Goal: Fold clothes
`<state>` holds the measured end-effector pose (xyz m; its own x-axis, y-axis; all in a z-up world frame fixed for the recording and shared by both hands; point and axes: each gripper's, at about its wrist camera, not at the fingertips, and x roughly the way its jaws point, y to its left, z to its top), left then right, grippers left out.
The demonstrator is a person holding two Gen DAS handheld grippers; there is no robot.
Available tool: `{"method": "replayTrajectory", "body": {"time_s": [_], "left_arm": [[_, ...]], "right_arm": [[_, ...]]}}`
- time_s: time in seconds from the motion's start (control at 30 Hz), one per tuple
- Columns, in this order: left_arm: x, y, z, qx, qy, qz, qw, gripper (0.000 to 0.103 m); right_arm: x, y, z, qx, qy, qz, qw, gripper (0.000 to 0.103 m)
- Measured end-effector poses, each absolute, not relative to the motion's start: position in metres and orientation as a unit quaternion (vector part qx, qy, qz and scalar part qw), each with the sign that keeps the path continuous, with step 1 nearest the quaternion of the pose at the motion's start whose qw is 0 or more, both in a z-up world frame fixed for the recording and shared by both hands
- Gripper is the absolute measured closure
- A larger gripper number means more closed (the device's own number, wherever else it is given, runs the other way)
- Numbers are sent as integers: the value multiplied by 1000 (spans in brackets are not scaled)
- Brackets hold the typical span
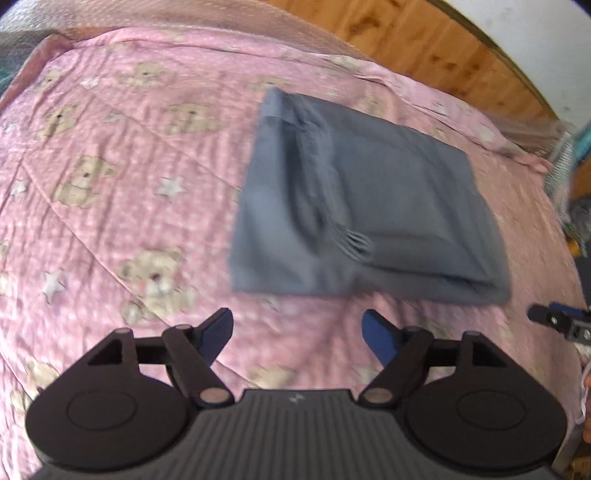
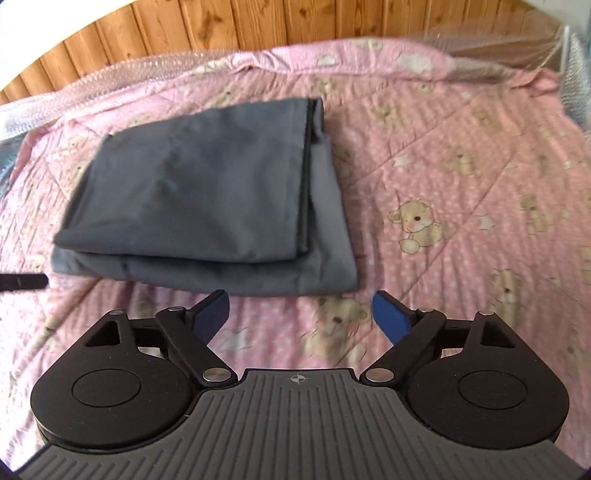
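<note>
The left gripper (image 1: 297, 334), black with blue pads on its two fingers, stands with its jaws spread wide and nothing between them; only the pink quilted bedspread printed with beige teddy bears and white stars (image 1: 110, 192) shows through the gap. The right gripper (image 2: 301, 315), of the same black and blue build, is likewise spread wide and holds nothing, its pads hanging over a teddy bear print on the same bedspread (image 2: 461, 177). Just beyond the fingertips of both lies the folded grey cloth garment (image 1: 369, 206), flat on the bedspread and touched by neither gripper. In the left wrist view it sits ahead and to the right of the jaws, a roughly square stack with a gathered, ruffled edge running down its upper layer, the picture blurred. In the right wrist view the same garment (image 2: 207, 199) sits ahead and to the left, its darker upper layer folded over a slightly wider lower layer whose right and near edges stick out from under it. The tip of the right gripper shows at the right edge of the left wrist view, and a dark finger tip pokes in at the left edge of the right wrist view, near the garment's near left corner. Beyond the bedspread runs a strip of clear bubble wrap (image 2: 122, 74), and behind that a wall of orange-brown wooden panelling (image 2: 258, 22).
</note>
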<state>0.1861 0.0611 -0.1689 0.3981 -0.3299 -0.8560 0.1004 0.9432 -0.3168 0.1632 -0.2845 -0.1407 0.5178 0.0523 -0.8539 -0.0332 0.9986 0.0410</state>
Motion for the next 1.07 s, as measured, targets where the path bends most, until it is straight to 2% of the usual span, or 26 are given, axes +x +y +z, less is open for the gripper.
{"method": "replayTrajectory", "body": {"time_s": [0.07, 0.13, 0.23, 0.57, 1.07], "left_arm": [[176, 51, -160, -112, 526, -150, 830, 13], [168, 40, -150, -108, 514, -163, 836, 13], [155, 23, -131, -93, 494, -180, 846, 0], [107, -9, -80, -147, 443, -162, 869, 0], [60, -101, -54, -60, 452, -86, 886, 0]], "right_arm": [[150, -270, -126, -1, 486, 18, 874, 13], [138, -260, -113, -13, 482, 12, 876, 13], [123, -247, -99, -21, 474, 6, 880, 12], [84, -249, -83, 12, 464, 39, 885, 9], [46, -298, -78, -6, 452, 94, 887, 9]]}}
